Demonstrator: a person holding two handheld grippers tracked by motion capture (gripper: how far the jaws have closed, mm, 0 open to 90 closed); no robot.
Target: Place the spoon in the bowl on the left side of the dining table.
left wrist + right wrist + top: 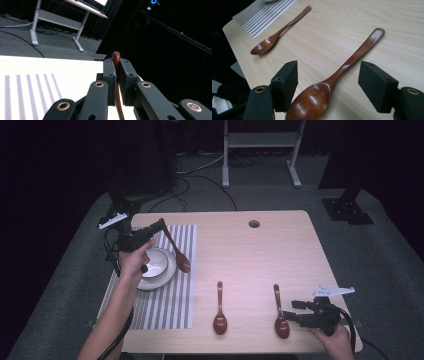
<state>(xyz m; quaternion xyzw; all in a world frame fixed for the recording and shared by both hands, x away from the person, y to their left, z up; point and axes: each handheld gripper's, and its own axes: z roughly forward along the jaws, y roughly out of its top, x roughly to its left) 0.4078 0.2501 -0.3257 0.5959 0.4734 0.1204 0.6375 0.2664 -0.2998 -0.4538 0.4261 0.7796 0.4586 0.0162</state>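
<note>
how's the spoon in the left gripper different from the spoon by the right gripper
The spoon in the left gripper is lifted and tilted, bowl down beside the white bowl; the spoon by the right gripper lies flat on the table. The left gripper is shut on the first one's handle; the right gripper stands open around the second. Both are brown wooden spoons.

A: Where does the high view sit?

B: Above the near edge of the wooden table, looking forward and down, far enough back to take in the floor beyond.

A: And the left gripper view?

B: Low and close, looking along its jaws over the striped placemat toward a white stand's legs, which the high view also shows.

A: The right gripper view?

B: Very near the tabletop, angled down at two wooden spoons, both shared with the high view.
</note>
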